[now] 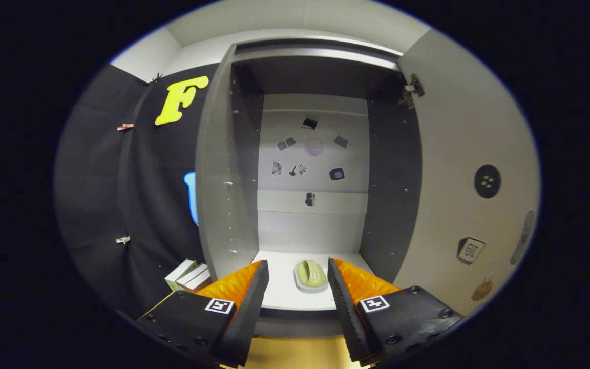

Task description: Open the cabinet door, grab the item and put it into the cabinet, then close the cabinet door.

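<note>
The grey cabinet [228, 169] stands open ahead of me, its door [459, 169] swung out to the right. On the cabinet's white floor [279, 287] lies a pale green item on a small white tray [310, 275], just beyond my fingertips and in line with the gap between them. My gripper [297, 277] is open, its fingers apart with nothing between them, just outside the cabinet's front edge.
The cabinet's back wall [313, 154] carries several small dark stickers. The open door has a round black knob [487, 181] and stickers on its inner face. A few boxes [190, 275] stand left of the cabinet on the wooden table [295, 353].
</note>
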### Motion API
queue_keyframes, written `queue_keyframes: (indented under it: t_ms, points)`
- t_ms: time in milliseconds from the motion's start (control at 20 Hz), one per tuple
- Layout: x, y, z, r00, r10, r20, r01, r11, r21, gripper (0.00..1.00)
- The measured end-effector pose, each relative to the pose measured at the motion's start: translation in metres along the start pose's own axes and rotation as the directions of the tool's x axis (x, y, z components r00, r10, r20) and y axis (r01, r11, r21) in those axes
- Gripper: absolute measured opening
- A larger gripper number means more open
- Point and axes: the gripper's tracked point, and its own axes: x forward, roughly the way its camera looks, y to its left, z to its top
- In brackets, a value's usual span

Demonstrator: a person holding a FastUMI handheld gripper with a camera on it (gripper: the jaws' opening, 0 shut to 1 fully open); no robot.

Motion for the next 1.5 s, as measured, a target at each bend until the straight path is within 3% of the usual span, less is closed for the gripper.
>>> queue_keyframes:
  t_ms: [300, 500, 750, 1050, 1300, 1500]
  points:
    - [-0.082, -0.016, 0.017, 0.999, -0.021, 0.034, 0.021, 1.000, -0.013, 0.86]
    - [-0.139, -0.036, 0.022, 1.000, 0.014, 0.028, -0.013, 1.000, -0.023, 0.95]
    - [-0.220, -0.048, 0.020, 0.974, 0.226, -0.004, -0.226, 0.972, 0.060, 0.98]
    - [-0.300, -0.114, 0.010, 0.935, 0.355, -0.023, -0.349, 0.929, 0.126, 0.98]
    - [-0.316, -0.188, 0.010, 0.944, 0.331, 0.016, -0.328, 0.926, 0.189, 0.98]
    - [-0.302, -0.224, -0.030, 0.961, 0.275, -0.010, -0.267, 0.943, 0.198, 0.98]
